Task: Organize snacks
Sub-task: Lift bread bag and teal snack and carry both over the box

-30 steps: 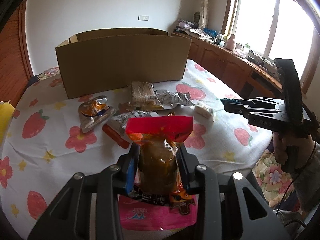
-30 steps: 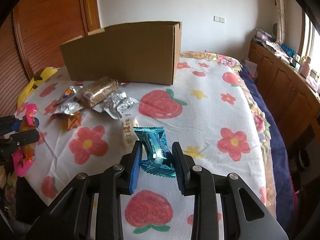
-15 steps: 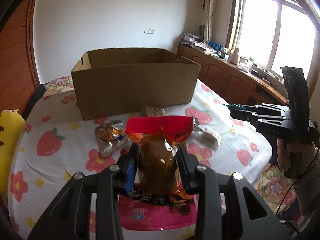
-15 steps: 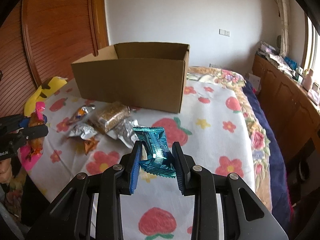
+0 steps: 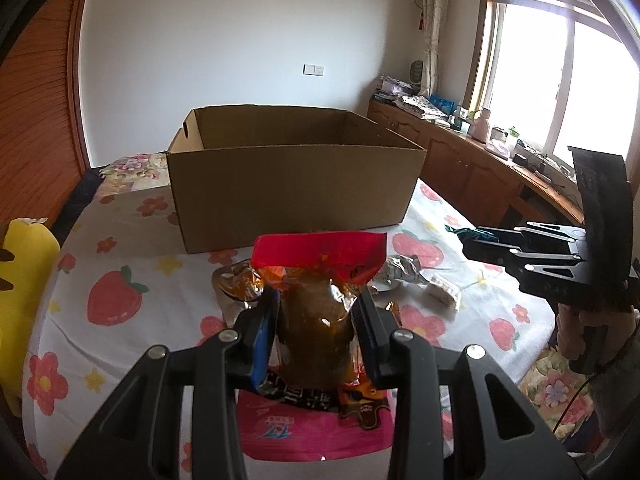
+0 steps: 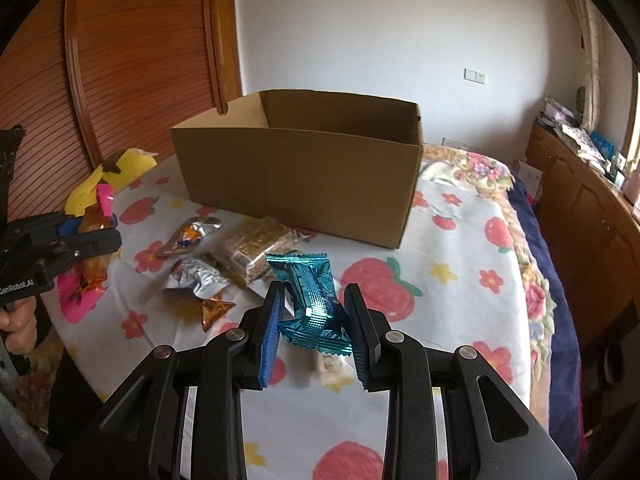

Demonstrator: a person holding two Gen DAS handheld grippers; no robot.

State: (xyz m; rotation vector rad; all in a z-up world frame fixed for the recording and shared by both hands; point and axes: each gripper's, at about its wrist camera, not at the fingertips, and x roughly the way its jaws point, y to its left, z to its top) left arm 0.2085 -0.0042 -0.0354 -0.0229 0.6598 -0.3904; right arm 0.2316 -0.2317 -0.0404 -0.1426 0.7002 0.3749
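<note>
Box: the cardboard box [image 5: 292, 196] stood open-topped on the table, presumably ready for snacks.
Left gripper [image 5: 316, 320]: pinched a red-topped pouch [image 5: 316, 280], lifted.
Right gripper [image 6: 312, 316]: clamped a teal wrapper [image 6: 312, 296], raised for carrying.

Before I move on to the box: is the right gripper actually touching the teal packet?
Touching. The right wrist view shows the right gripper with both pads pressed against the teal packet, held clear above the tablecloth.

left hand-held gripper [image 5: 316, 316]: clamped on a red-topped snack pouch [image 5: 318, 280]
cardboard box [image 5: 294, 184]: open, just behind the pouch
loose snacks [image 5: 400, 274]: on the strawberry cloth [image 5: 116, 300] in front of the box
right hand-held gripper [image 5: 476, 240]: right of the box, pinching something teal
</note>
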